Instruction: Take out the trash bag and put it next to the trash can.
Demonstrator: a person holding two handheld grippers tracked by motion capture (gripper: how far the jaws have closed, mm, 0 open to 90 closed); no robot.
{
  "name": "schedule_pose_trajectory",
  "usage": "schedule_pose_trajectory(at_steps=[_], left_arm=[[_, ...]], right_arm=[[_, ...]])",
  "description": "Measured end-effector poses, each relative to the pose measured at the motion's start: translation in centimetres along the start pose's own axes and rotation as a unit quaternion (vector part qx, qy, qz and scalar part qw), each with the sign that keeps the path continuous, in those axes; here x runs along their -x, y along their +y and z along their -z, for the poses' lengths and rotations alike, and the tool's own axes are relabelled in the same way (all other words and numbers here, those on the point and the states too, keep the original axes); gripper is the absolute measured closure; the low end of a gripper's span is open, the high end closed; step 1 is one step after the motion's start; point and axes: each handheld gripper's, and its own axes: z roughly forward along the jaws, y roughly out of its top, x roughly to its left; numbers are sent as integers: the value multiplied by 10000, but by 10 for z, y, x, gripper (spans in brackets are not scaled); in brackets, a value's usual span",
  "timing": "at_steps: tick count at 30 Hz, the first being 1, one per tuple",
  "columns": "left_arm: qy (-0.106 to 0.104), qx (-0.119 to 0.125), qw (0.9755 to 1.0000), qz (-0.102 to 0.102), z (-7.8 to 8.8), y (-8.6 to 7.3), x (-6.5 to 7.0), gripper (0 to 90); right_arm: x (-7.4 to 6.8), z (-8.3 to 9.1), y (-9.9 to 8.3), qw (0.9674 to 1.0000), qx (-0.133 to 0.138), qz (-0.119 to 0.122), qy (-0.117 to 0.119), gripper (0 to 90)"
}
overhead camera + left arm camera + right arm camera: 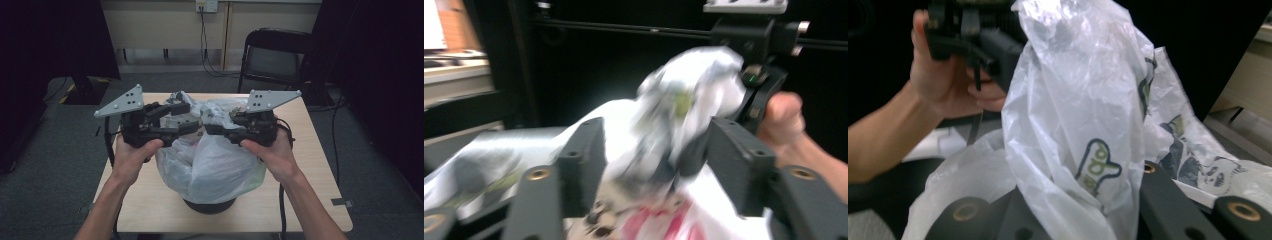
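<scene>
Plastic bag (210, 165) between left hand-held gripper (192, 122) and right hand-held gripper (212, 125); both apparently pinching bunched top.

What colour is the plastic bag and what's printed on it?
The plastic bag is translucent white with green and dark printed graphics, clearest in the right gripper view.

Plastic bag (210, 160): thin, translucent white film, crumpled, printed with green and dark graphics and a red patch visible in the left gripper view. It is draped over a dark round container (209, 205) at the 6 o'clock side of the surface (310, 150), covering all but the container's base. Bag top is gathered upward into two raised handles toward 12 o'clock. One handle passes between the left tool's (192, 125) jaws, the other between the right tool's (214, 126) jaws.
</scene>
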Motion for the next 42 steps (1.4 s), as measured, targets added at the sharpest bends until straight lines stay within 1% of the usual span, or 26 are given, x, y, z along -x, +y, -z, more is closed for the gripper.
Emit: schedule_pose_trajectory(at_steps=[1, 3, 6, 8, 11, 14, 16, 17, 19, 20, 22, 24, 25, 27, 28, 29, 30, 31, 33, 35, 37, 38, 39, 40, 41, 42], left_arm=[[75, -21, 10000, -24, 4, -3, -1, 336], [192, -8, 9998, 5, 15, -11, -6, 316], [428, -79, 9990, 68, 29, -22, -14, 285], [493, -52, 9987, 145, 37, -30, -18, 275], [667, -83, 9977, 109, 49, -42, -24, 267], [673, -102, 9975, 203, 53, -52, -29, 269], [682, -168, 9972, 248, 53, -58, -32, 265], [647, -171, 9974, 278, 53, -61, -34, 254], [604, -157, 9975, 328, 50, -64, -35, 249], [573, -165, 9978, 305, 49, -64, -35, 246], [530, -129, 9980, 330, 46, -65, -36, 243], [564, -192, 9977, 331, 43, -63, -36, 248], [612, -237, 9973, 317, 41, -63, -36, 284], [663, -310, 9969, 300, 39, -63, -36, 413], [681, -311, 9969, 257, 39, -62, -35, 496], [696, -265, 9970, 217, 40, -62, -35, 557], [658, -253, 9973, 209, 40, -62, -34, 594], [681, -262, 9972, 171, 41, -61, -35, 672], [648, -278, 9974, 151, 41, -60, -35, 772], [695, -287, 9971, 117, 40, -59, -34, 824], [524, -161, 9982, 227, 39, -56, -32, 851], [360, -43, 9990, 273, 38, -53, -29, 856], [289, -18, 9994, 176, 36, -48, -22, 862], [316, -39, 9995, 78, 34, -45, -18, 864], [296, -61, 9995, -25, 31, -40, -13, 866], [227, -15, 9997, -60, 28, -35, -9, 867]], right_arm=[[2, 3, 0, 9999, 98, -40, -11, 821], [3, 7, 0, 9998, 200, -72, -31, 822], [4, 9, -2, 9996, 265, -95, -56, 821], [6, 10, -5, 9995, 290, -125, -76, 819], [9, 10, -11, 9992, 316, -209, -90, 815], [12, 9, -15, 9991, 336, -254, -85, 812], [13, 9, -15, 9990, 356, -266, -85, 811], [13, 10, -14, 9988, 388, -276, -98, 811], [14, 12, -13, 9985, 465, -278, -109, 812], [14, 14, -12, 9982, 505, -281, -154, 812], [15, 17, -11, 9979, 551, -281, -184, 812], [16, 20, -10, 9976, 581, -286, -229, 812], [16, 22, -9, 9975, 601, -282, -229, 812], [16, 24, -8, 9972, 643, -281, -240, 812], [15, 25, -8, 9972, 657, -272, -239, 811], [15, 26, -8, 9971, 665, -268, -242, 811], [15, 27, -7, 9971, 666, -258, -244, 811], [14, 27, -7, 9972, 666, -240, -238, 811], [14, 28, -6, 9972, 667, -235, -243, 809], [13, 28, -5, 9973, 670, -214, -219, 807], [12, 26, -3, 9975, 658, -194, -192, 804], [11, 25, -3, 9976, 643, -184, -173, 802], [11, 23, -2, 9978, 627, -177, -151, 799], [10, 20, -1, 9980, 601, -168, -111, 796], [10, 18, -1, 9981, 588, -177, -84, 794], [9, 15, 0, 9982, 573, -166, -58, 792]])
